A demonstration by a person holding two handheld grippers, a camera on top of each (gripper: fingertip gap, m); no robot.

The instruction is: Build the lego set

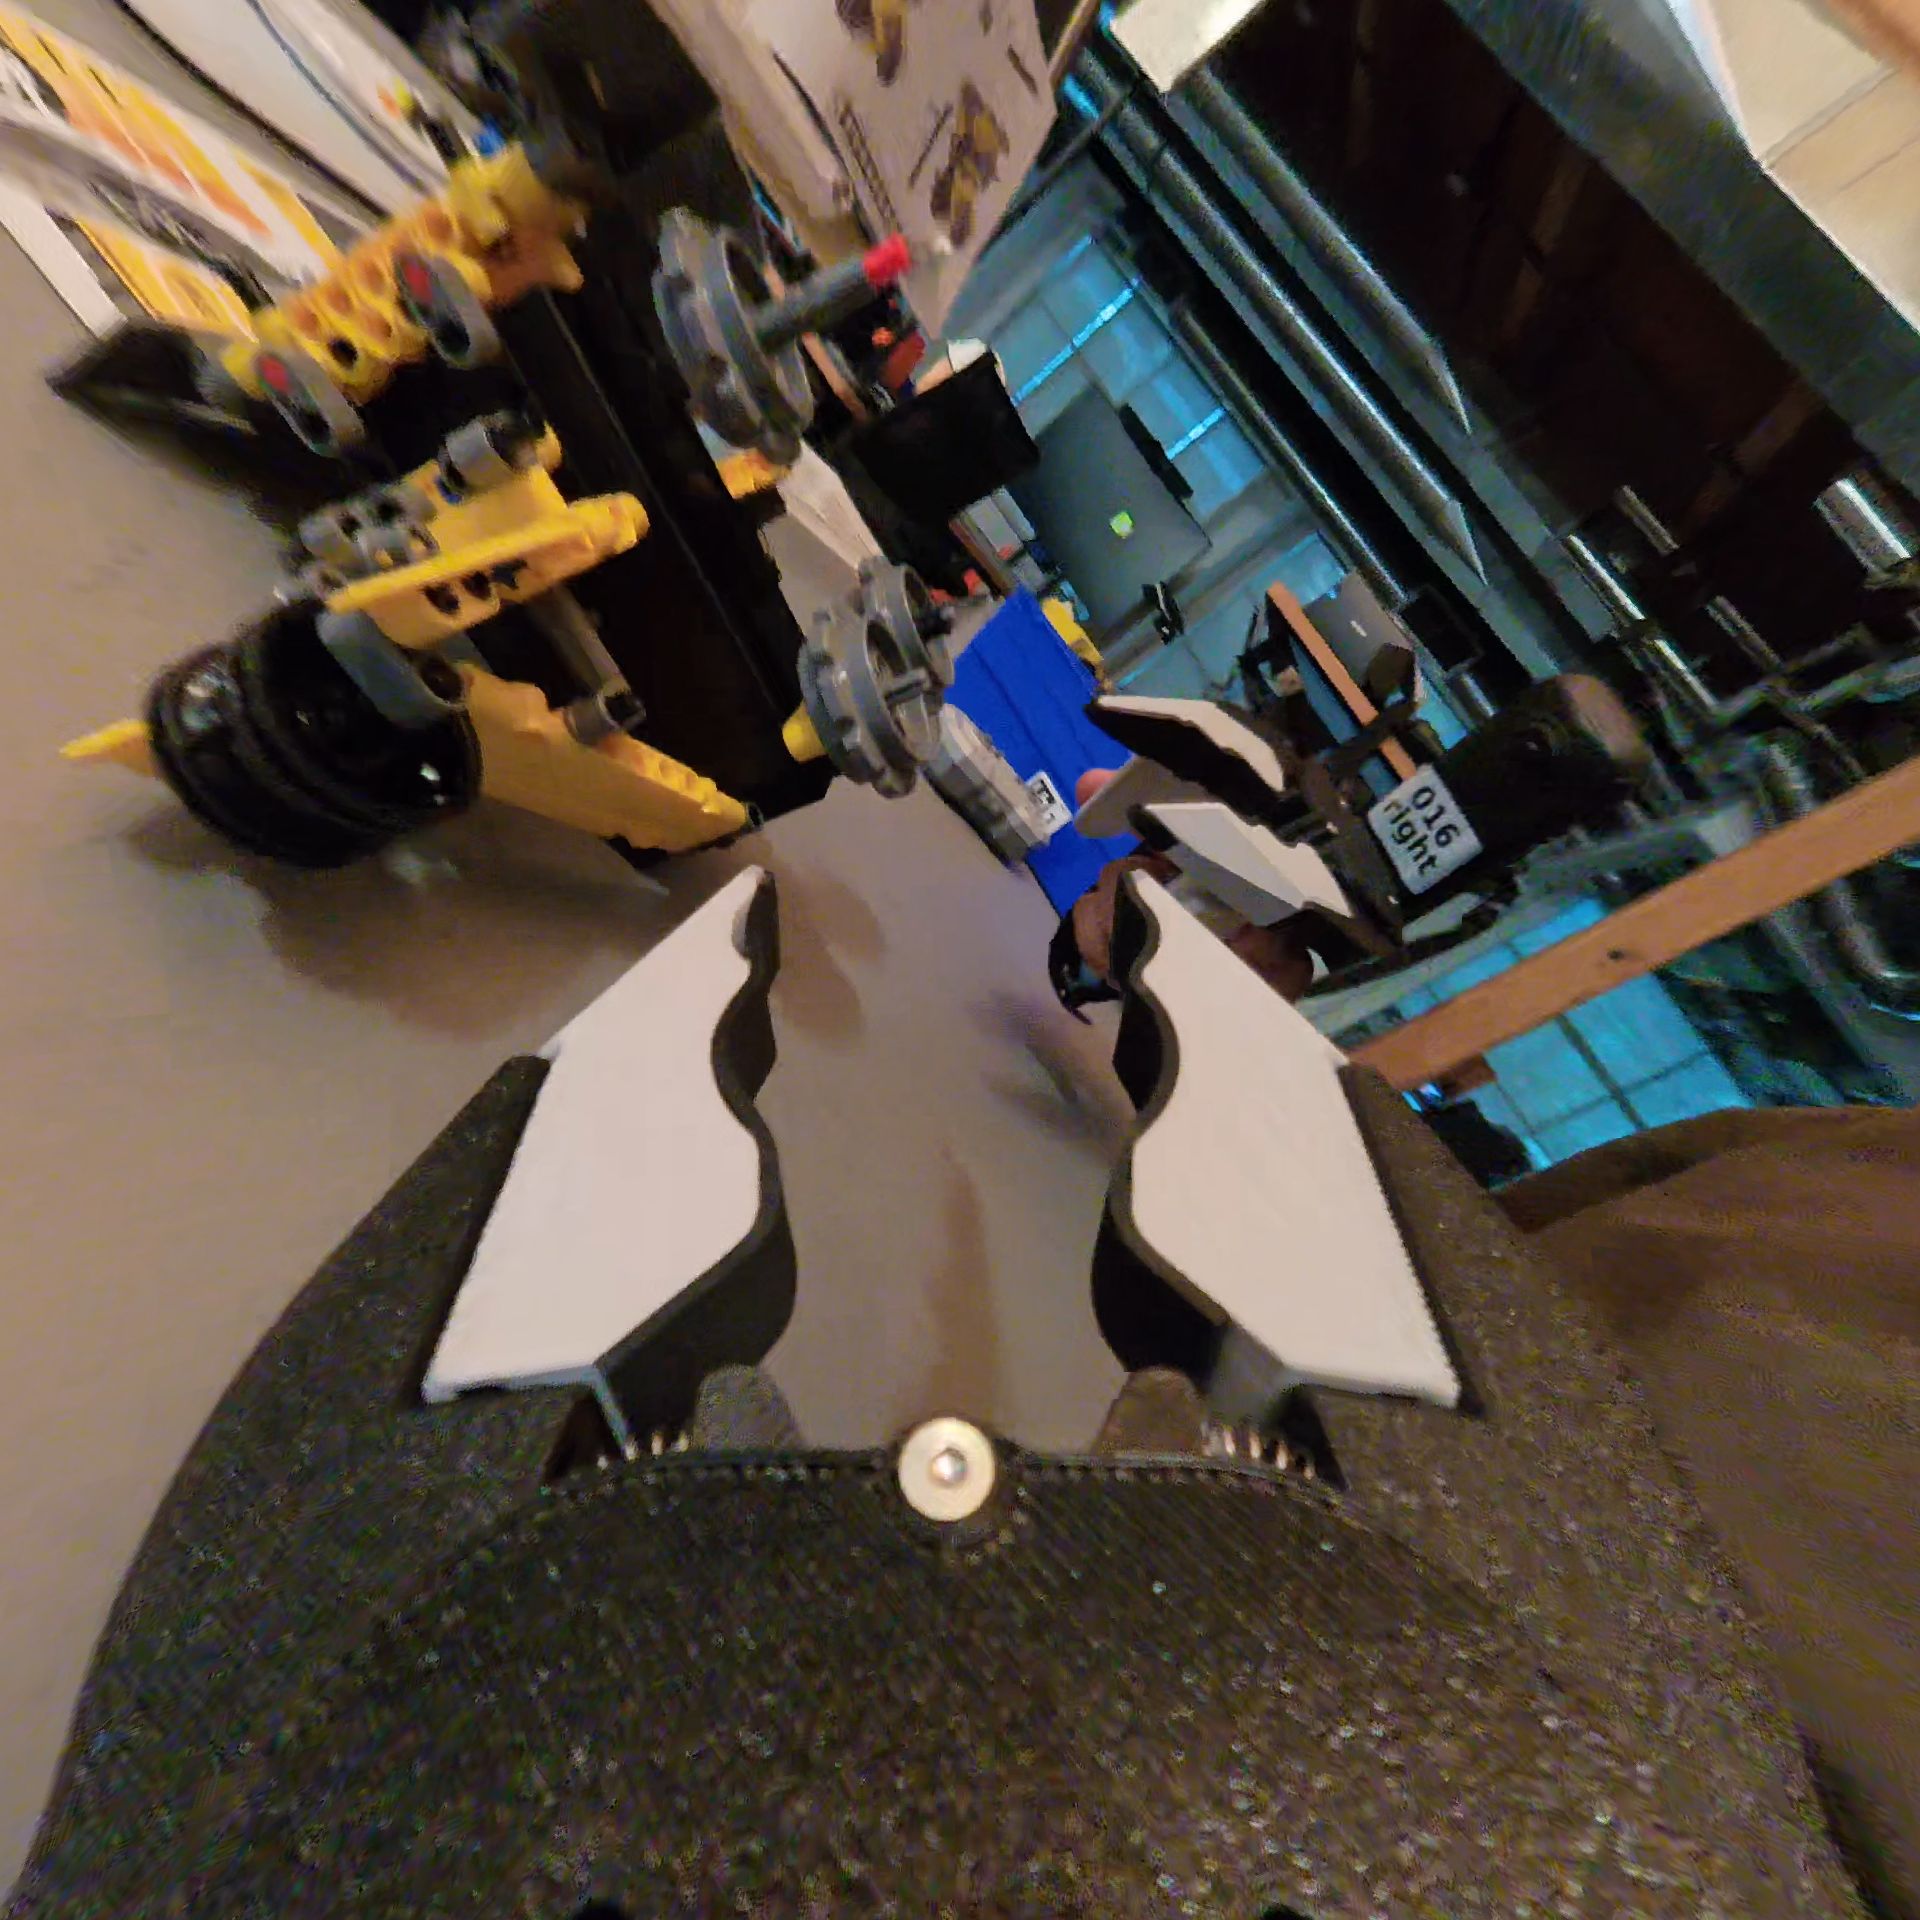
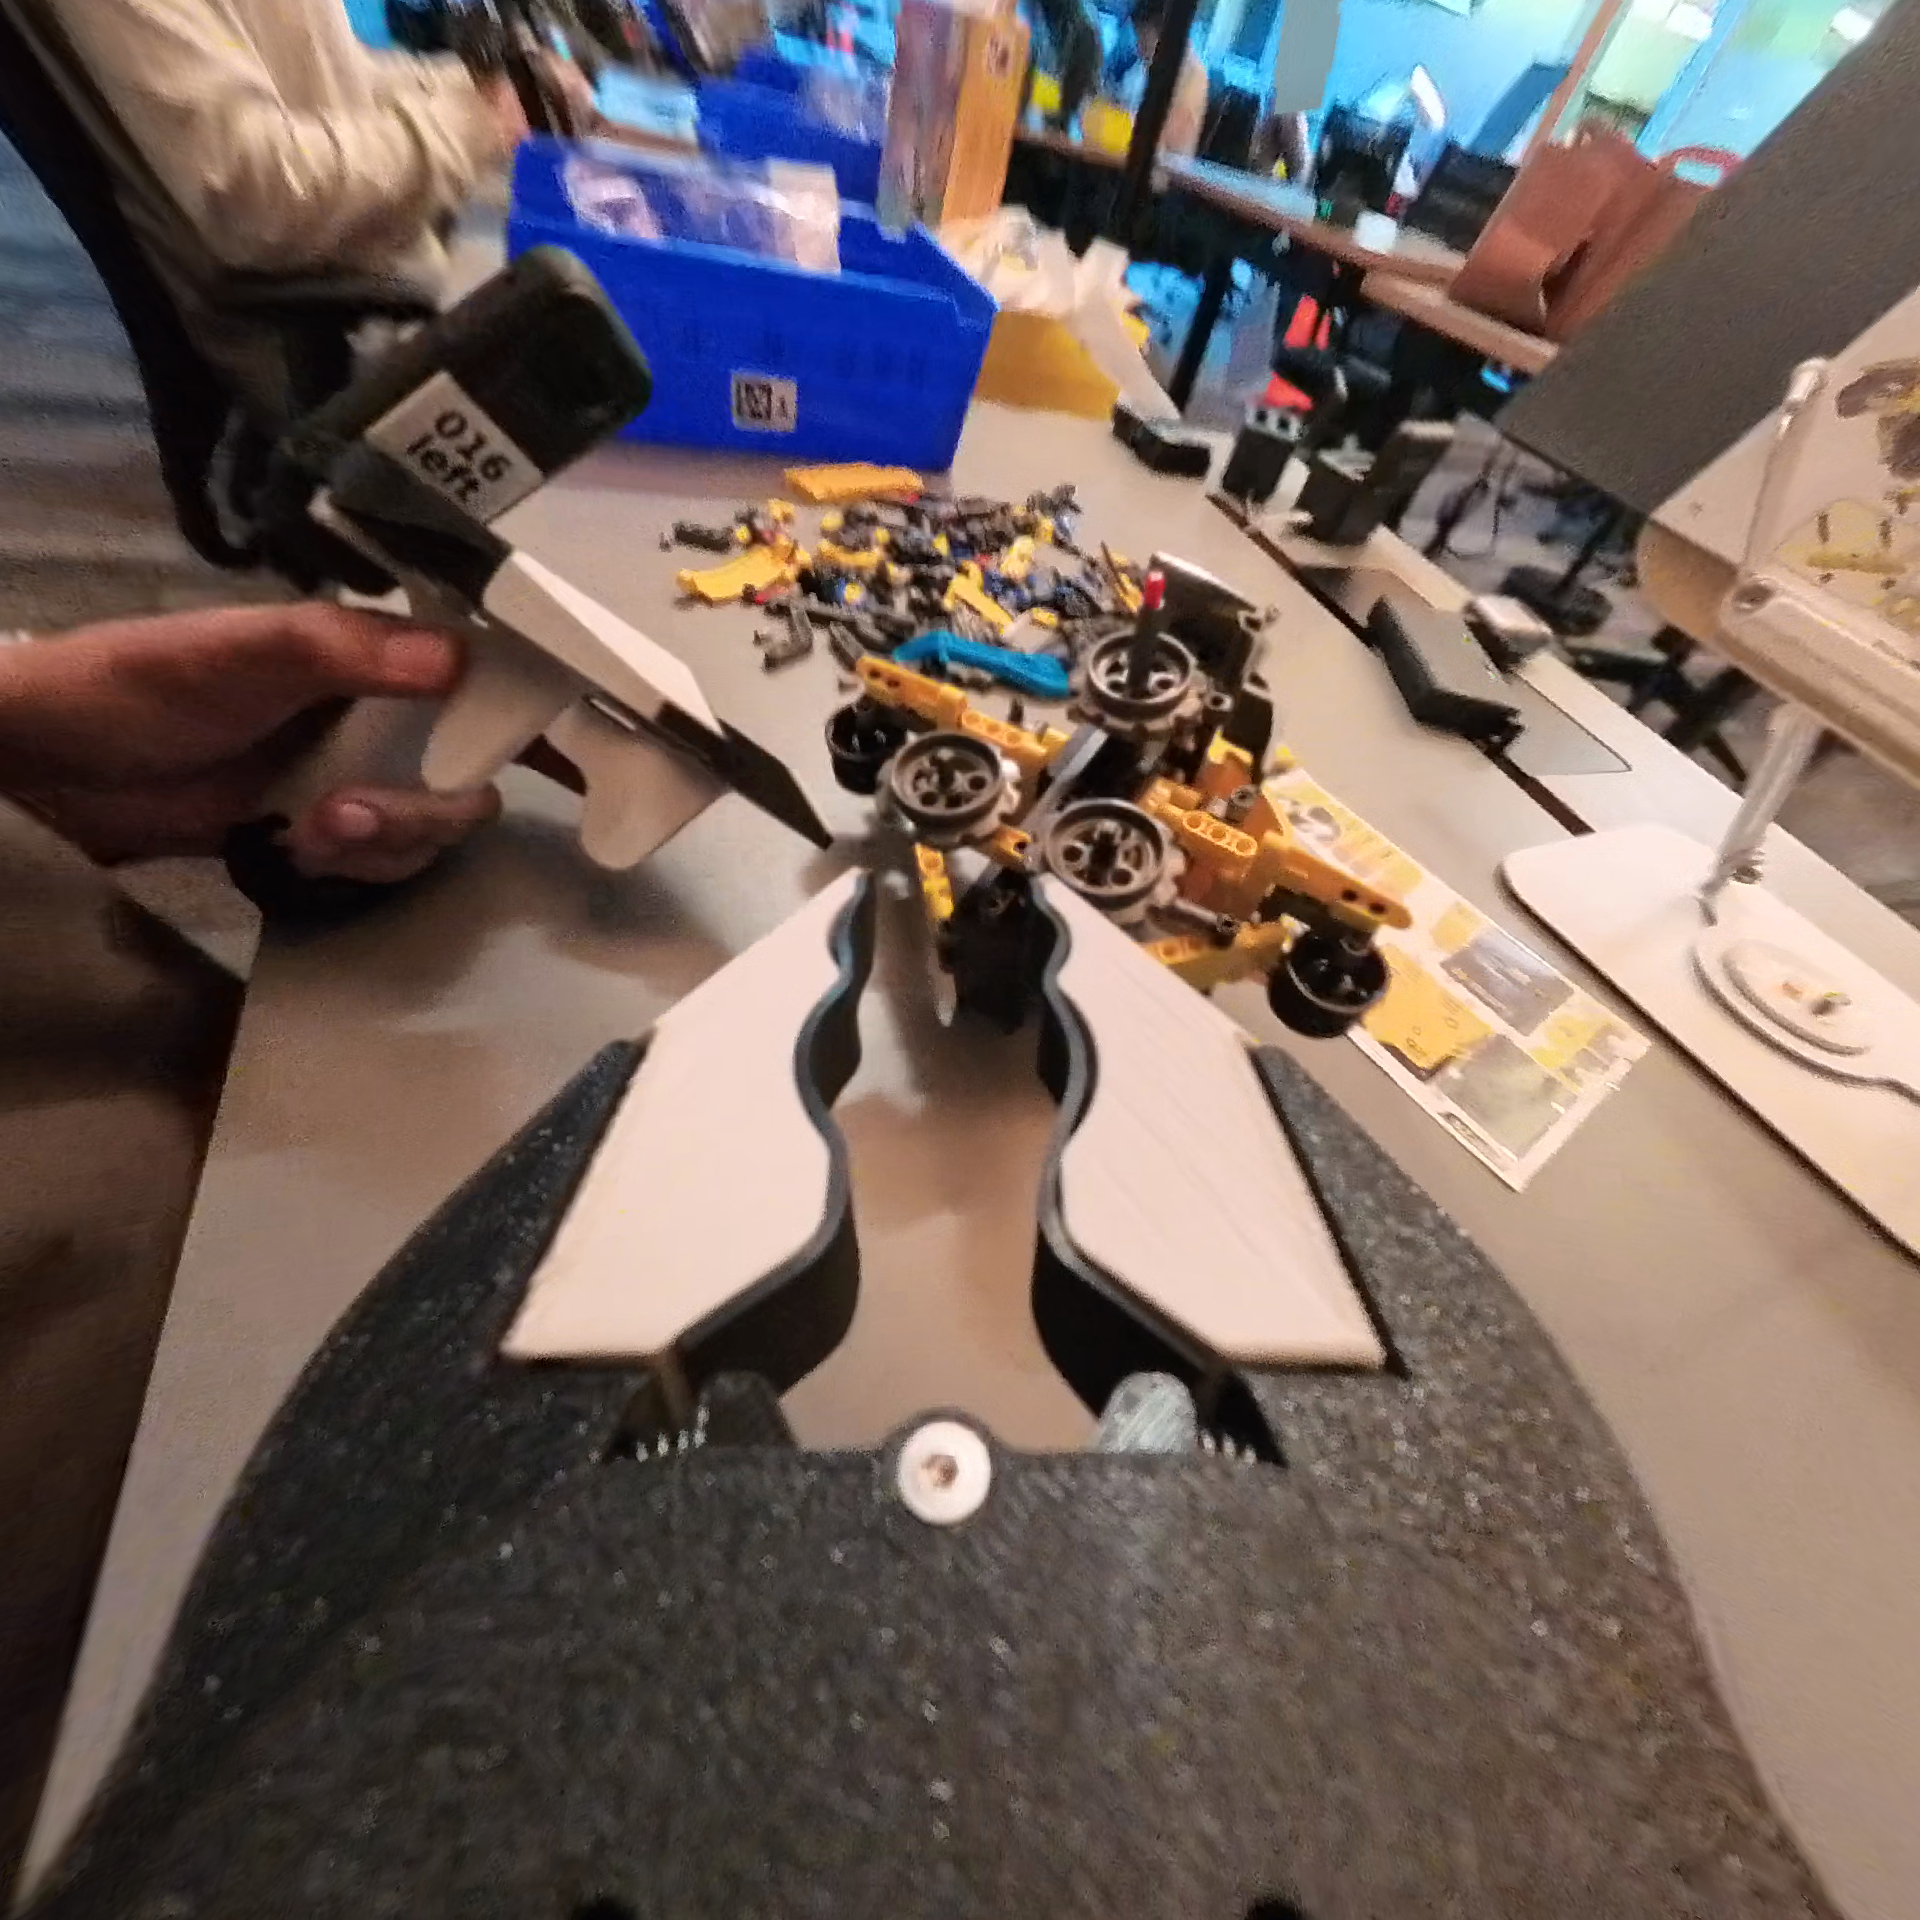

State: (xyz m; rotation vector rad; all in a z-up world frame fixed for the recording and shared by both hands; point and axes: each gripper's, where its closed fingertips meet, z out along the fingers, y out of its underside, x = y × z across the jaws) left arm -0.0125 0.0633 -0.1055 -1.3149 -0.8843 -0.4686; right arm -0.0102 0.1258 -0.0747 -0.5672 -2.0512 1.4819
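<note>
right gripper (image 2: pixel 951 914) clamping yellow-black brick vehicle (image 2: pixel 1132 831)

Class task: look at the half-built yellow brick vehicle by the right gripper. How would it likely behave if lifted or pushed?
The yellow vehicle looks like rigid plastic beams pinned together, so probably stiff and light, though pieces might pop off. Its black tyre and grey hubs suggest it could roll when pushed. The right gripper seems closed around a narrow part, so it may swing.

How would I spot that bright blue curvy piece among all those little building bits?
Start at the big blue bin at the back of the grey table; in front of it lies a scatter of small loose parts. Between that scatter and the yellow toy vehicle lies the blue curved piece, the only bright blue, long, bent strip among yellow and black bits.
</note>
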